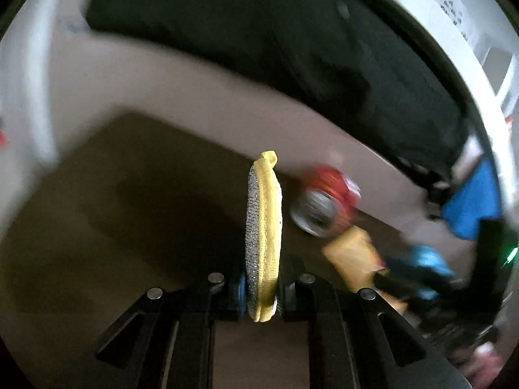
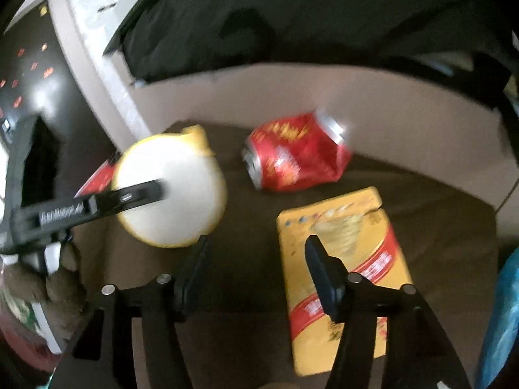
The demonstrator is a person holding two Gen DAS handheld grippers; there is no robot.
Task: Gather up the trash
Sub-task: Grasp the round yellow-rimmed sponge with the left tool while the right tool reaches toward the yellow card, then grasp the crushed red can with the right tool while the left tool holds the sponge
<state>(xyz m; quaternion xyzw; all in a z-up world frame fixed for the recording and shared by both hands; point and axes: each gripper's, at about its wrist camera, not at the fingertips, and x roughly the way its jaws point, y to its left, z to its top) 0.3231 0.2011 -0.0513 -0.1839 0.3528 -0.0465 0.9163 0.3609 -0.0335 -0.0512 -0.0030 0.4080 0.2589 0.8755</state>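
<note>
My left gripper (image 1: 261,301) is shut on a round yellow-edged scouring pad (image 1: 264,236), held edge-on above the brown surface; the pad also shows in the right wrist view (image 2: 185,168), white-faced, with the left gripper's finger across it. A crushed red can (image 2: 295,154) lies on the brown surface, also in the left wrist view (image 1: 324,201). A yellow and red flat carton (image 2: 343,265) lies in front of it, blurred in the left wrist view (image 1: 353,259). My right gripper (image 2: 256,262) is open and empty, its right finger over the carton's left part.
A dark bag or cushion (image 2: 324,22) fills the back beyond a pale ledge (image 2: 324,90). Something blue (image 2: 502,317) is at the right edge. A brown furry thing (image 2: 55,295) sits at the lower left.
</note>
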